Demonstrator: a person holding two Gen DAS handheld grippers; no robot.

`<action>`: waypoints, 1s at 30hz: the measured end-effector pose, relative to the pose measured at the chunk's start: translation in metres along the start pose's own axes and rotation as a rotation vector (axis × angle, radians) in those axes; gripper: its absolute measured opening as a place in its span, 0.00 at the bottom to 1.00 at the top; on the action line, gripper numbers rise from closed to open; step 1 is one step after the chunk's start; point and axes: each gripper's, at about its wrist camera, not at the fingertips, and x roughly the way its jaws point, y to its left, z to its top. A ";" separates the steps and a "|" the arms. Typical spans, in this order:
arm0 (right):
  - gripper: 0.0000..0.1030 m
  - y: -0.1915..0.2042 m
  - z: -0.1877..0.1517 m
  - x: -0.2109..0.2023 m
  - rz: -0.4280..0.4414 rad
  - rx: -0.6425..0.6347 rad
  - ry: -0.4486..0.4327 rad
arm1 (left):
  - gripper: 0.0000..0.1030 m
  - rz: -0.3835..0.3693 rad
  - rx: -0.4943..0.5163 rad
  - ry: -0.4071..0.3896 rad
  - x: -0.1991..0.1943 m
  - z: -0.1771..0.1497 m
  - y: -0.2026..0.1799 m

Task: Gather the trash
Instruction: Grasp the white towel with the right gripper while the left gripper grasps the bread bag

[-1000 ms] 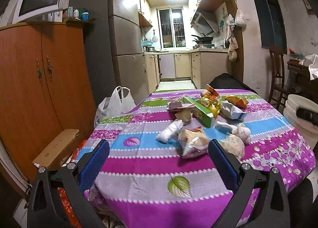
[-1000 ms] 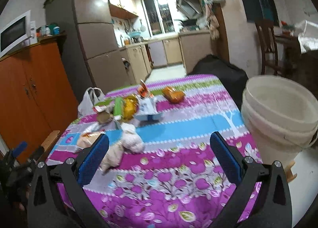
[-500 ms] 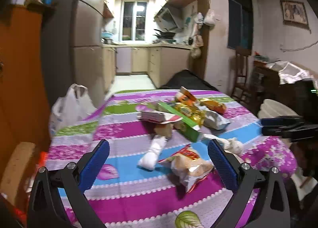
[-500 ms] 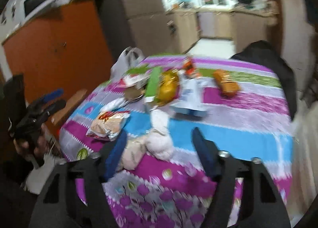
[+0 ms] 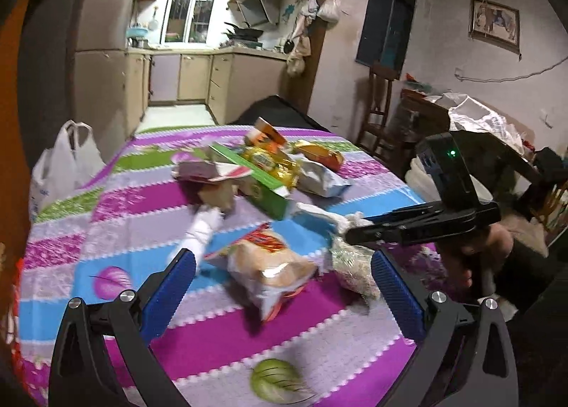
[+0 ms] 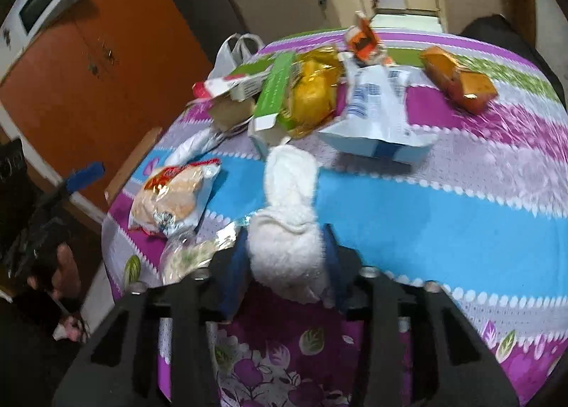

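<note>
Trash lies scattered on the striped tablecloth (image 5: 149,201). My right gripper (image 6: 287,258) is closing, and its blue pads press both sides of a white crumpled tissue wad (image 6: 287,229) near the table's edge. In the left wrist view the same right gripper (image 5: 355,235) reaches in from the right onto the tissue wad (image 5: 351,220). My left gripper (image 5: 282,261) stands open just above the table, with a bread snack bag (image 5: 273,265) lying beyond and between its fingers, untouched. A clear bag of crumbs (image 5: 351,268) lies beside the snack bag (image 6: 174,194).
Farther back lie a green box (image 6: 277,87), a yellow wrapper (image 6: 316,94), a white-blue bag (image 6: 380,116) and an orange packet (image 6: 458,82). A white plastic bag (image 5: 60,165) hangs at the table's left edge. An orange cabinet (image 6: 106,70) stands close by.
The right gripper tipped down, swung over the table and narrowed from wide open onto the tissue wad. The left gripper moved in toward the snack bag and stayed open.
</note>
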 end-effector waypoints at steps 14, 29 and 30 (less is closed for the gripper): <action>0.34 -0.014 -0.050 -0.083 -0.024 0.151 -0.201 | 0.65 0.164 -0.148 0.193 0.094 0.003 0.003; 0.34 0.008 -0.046 -0.109 -0.093 0.059 -0.236 | 0.50 0.220 -0.152 0.102 0.035 0.025 -0.001; 0.34 0.010 -0.044 -0.110 -0.097 0.049 -0.233 | 0.50 0.216 -0.138 0.091 0.031 0.034 -0.006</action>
